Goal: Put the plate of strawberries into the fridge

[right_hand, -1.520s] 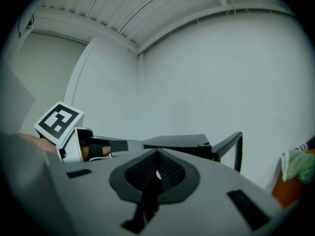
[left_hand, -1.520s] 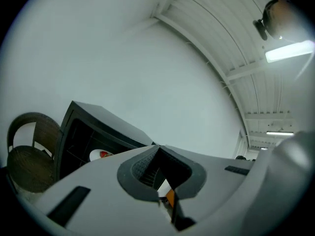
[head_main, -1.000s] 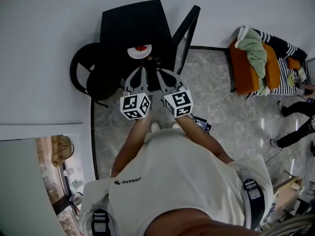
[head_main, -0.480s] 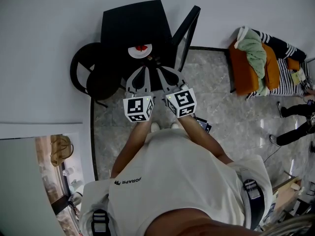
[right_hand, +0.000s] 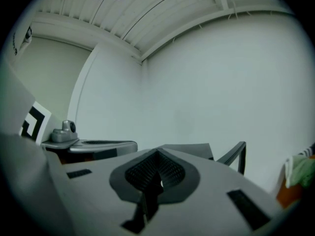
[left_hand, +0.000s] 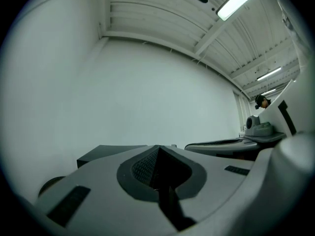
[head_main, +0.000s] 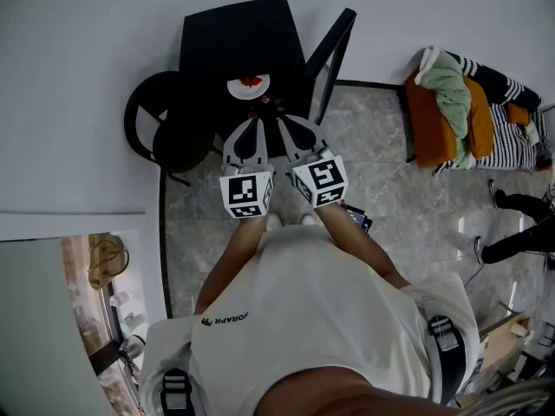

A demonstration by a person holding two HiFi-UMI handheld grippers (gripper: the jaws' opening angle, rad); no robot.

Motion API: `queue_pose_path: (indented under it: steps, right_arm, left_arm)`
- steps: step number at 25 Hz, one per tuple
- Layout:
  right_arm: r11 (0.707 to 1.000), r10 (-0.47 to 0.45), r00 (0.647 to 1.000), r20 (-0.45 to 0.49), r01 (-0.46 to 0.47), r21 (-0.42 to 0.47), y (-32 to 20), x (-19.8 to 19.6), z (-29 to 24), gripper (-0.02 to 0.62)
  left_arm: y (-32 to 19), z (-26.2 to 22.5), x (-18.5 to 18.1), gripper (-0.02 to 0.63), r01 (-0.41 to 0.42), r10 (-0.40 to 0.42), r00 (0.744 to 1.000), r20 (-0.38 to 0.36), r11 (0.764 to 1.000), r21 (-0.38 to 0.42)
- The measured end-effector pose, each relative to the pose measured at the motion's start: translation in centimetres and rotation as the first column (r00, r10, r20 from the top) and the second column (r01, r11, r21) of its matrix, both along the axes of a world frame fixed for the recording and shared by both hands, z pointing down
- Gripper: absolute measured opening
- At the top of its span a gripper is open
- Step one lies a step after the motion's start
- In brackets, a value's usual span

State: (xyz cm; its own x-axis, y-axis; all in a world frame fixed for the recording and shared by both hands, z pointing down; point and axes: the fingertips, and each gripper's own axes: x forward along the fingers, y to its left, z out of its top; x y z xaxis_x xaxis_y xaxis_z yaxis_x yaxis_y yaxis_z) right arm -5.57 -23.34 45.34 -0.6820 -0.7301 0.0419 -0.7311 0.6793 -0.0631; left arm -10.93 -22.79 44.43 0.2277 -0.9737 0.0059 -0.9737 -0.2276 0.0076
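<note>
While both grippers point toward 12 o'clock in the head view, the plate of strawberries (head_main: 248,86) lies just beyond their tips. It is at 12 o'clock from the left gripper (head_main: 253,125) and 11 o'clock from the right gripper (head_main: 281,126), apart from both. It rests flat against the black fridge (head_main: 234,37), whose door (head_main: 330,48) stands open at the 3 o'clock side. Whether it sits on a shelf or on the top edge cannot be told. The plate is round, so it has no long axis; the red strawberries sit heaped at its middle. Each gripper view shows its own jaws pressed together on nothing. Since a second ago both grippers have drawn back toward 6 o'clock, widening the gap, and the plate has stayed put.
</note>
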Motion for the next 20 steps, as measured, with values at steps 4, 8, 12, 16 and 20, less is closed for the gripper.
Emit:
queue_pose_path:
  steps: [4, 8, 12, 16, 20]
  right_arm:
    - [1.0, 0.004, 1.0, 0.012, -0.004, -0.002, -0.1, 0.1, -0.3, 0.012]
    - [1.0, 0.012, 1.0, 0.015, -0.013, 0.003, -0.1, 0.5, -0.8, 0.012]
    - [1.0, 0.014, 1.0, 0.015, -0.014, 0.004, 0.0, 0.5, -0.8, 0.012]
    - [1.0, 0.016, 1.0, 0.018, -0.016, 0.009, 0.0, 0.4, -1.1, 0.012]
    - [1.0, 0.018, 1.0, 0.021, -0.018, 0.013, 0.1, 0.4, -1.2, 0.012]
  left_arm:
    - [0.1, -0.2, -0.1, 0.002, 0.001, -0.001, 1.0, -0.001, 1.0, 0.002]
    - [0.2, -0.4, 0.2, 0.002, -0.005, 0.005, 1.0, 0.002, 1.0, 0.005]
    - [0.2, -0.4, 0.4, 0.002, -0.009, 0.009, 1.0, -0.002, 1.0, 0.007]
    - [0.4, -0.5, 0.4, 0.002, -0.011, 0.011, 1.0, 0.0, 1.0, 0.011]
    - [0.5, -0.6, 0.4, 0.001, -0.013, 0.013, 1.0, -0.002, 1.0, 0.013]
